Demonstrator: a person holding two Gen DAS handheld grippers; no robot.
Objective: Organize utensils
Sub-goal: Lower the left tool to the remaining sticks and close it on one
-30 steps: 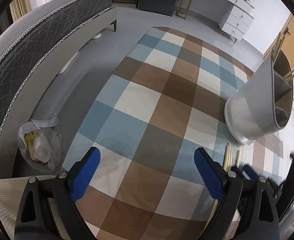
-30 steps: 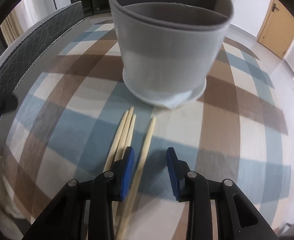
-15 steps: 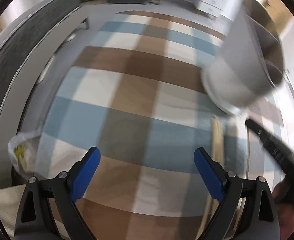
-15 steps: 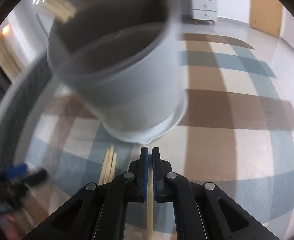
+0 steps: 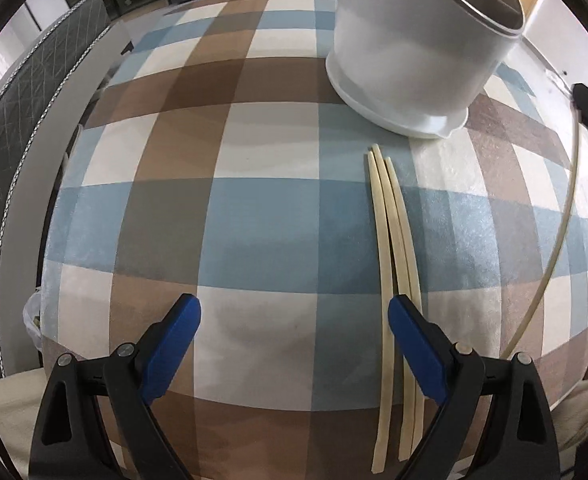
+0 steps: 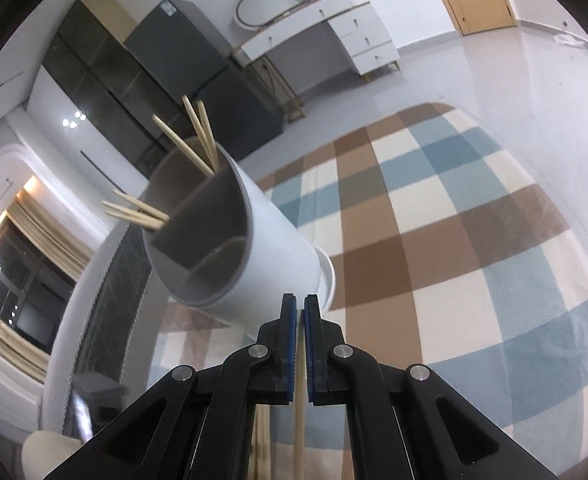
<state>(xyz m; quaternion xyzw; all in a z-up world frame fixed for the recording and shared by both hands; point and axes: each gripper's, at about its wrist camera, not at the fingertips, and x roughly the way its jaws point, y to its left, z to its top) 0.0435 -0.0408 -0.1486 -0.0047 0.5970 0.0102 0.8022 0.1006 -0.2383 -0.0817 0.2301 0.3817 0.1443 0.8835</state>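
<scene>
The right gripper [image 6: 299,312] is clenched on 1 chopstick [image 6: 299,420], its jaws having just been closing around it; the stick runs down between the pads and out of the frame's lower edge. It is tilted up toward the white holder [image 6: 254,264], which suggests the stick is being carried to one of the divided compartments. 5 chopsticks already stand in the far compartments, leaning on the rim; the nearest compartment looks empty.

The left gripper [image 5: 294,344] is released, jaws wide apart, with nothing between them. It points steeply down at the checked rug [image 5: 254,220], and 3 loose chopsticks [image 5: 394,280] lie side by side there, their far tips just short of the holder's base and their near ends passing under the right-hand finger. That placement reads as lining up for the next pickup.

Only the right wrist view shows the holder's interior and its contents. Only the left wrist view shows the 3 sticks still to be collected, and the held stick as a thin curved line at the right edge.
</scene>
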